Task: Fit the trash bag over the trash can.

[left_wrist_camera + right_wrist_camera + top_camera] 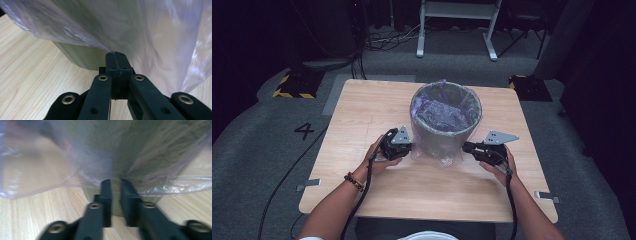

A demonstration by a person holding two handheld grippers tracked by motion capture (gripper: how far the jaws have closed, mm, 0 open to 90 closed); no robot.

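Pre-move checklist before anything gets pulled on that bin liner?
1. Left gripper jaws closed on the bag film: ok, the film runs pinched into the tips.
2. Right gripper grip on the film: cannot tell. The picture is blurred, a slim gap shows between the jaws, and the film gathers at their tips.
3. Bag folded over the bin rim: ok.
4. Bin upright on the table: ok.
5. Grippers on opposite sides of the bin, low near its base: ok.
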